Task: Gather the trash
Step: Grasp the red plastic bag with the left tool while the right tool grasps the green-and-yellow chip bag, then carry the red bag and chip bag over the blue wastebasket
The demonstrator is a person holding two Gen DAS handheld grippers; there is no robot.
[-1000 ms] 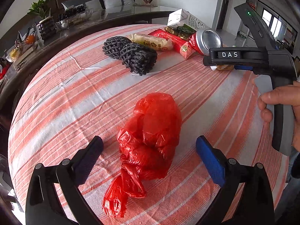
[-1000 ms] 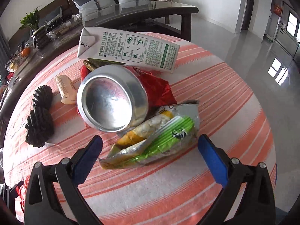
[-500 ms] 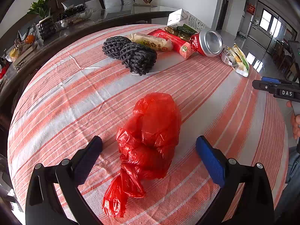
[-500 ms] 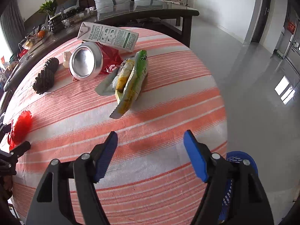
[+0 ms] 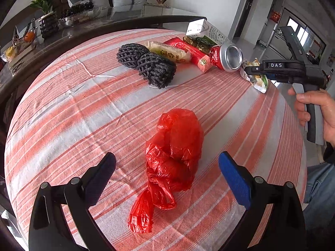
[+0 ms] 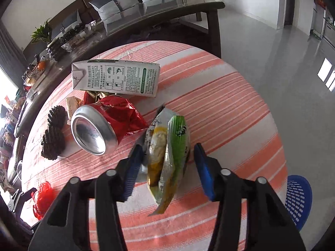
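Jaws apart: left gripper (image 5: 166, 179) around red bag (image 5: 173, 159), right gripper (image 6: 168, 167), marked "DAS", straddling snack wrapper (image 6: 167, 156).

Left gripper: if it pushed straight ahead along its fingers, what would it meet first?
The red plastic bag. It lies on the striped tablecloth between the open fingers of the left gripper, directly in line; how close it is remains unclear.

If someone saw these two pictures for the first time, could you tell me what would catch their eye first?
Probably the red plastic bag, knotted and crumpled on the striped tablecloth between the open fingers of the left gripper. Next, the green and yellow snack wrapper between the fingers of the right gripper, which are not yet shut on it, with the shiny red can lying on its side just left of it.
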